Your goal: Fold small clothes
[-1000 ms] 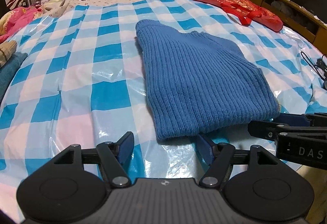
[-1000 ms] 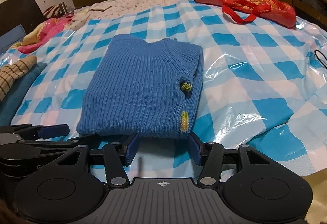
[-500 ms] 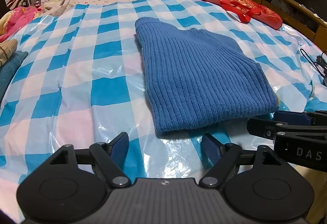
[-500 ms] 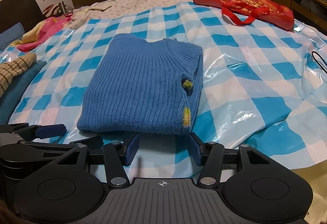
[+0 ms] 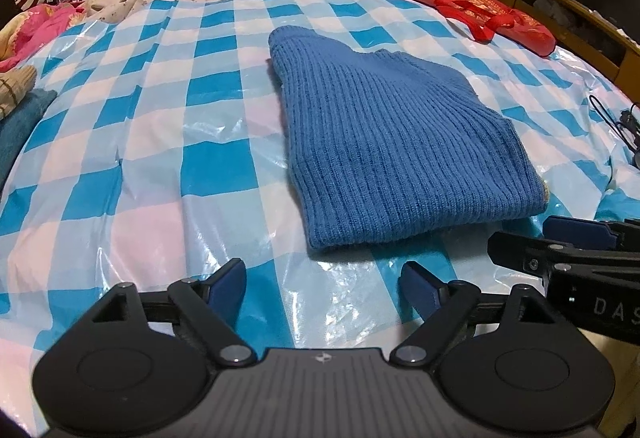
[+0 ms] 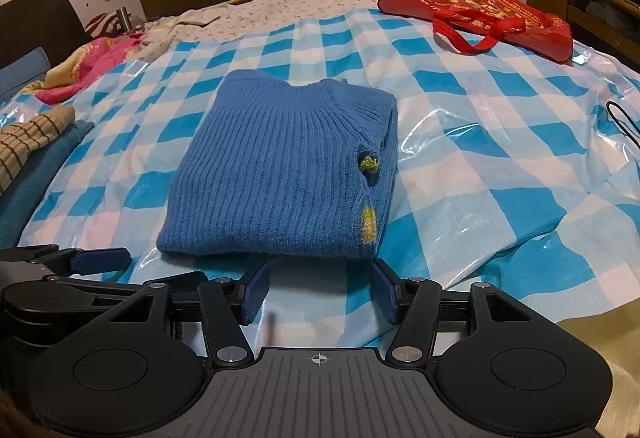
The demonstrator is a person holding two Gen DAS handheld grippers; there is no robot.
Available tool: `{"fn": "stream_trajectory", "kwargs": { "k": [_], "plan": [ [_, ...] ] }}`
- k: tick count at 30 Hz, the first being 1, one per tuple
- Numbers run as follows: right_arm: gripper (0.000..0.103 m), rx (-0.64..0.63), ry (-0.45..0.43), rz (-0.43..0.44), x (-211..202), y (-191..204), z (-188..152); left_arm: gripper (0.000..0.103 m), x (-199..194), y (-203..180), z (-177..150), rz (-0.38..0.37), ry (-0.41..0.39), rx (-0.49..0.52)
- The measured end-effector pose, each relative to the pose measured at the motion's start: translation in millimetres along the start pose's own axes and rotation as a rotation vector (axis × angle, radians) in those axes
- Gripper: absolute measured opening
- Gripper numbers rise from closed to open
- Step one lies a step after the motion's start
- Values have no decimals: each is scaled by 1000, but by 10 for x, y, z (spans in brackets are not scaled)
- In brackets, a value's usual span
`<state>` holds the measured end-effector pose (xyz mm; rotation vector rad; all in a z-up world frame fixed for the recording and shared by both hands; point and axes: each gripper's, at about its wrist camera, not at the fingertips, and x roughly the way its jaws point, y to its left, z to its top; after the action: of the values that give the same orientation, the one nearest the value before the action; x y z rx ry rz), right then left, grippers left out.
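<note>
Just beyond each open, empty gripper (image 6: 320, 290) lies the folded sweater (image 6: 280, 178).

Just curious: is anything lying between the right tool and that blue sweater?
Nothing but bare checked plastic sheet separates the right tool from the blue sweater, shown in the right wrist view.
</note>
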<state>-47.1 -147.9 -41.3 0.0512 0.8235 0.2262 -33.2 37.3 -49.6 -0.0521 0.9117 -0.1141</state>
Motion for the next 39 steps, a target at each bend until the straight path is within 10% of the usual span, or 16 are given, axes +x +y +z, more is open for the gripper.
{"fn": "stream_trajectory", "kwargs": {
  "k": [39],
  "plan": [
    [59,10,-19,-55,-152,81,-99,103,-114,22,-81,71,2,20]
  ]
}}
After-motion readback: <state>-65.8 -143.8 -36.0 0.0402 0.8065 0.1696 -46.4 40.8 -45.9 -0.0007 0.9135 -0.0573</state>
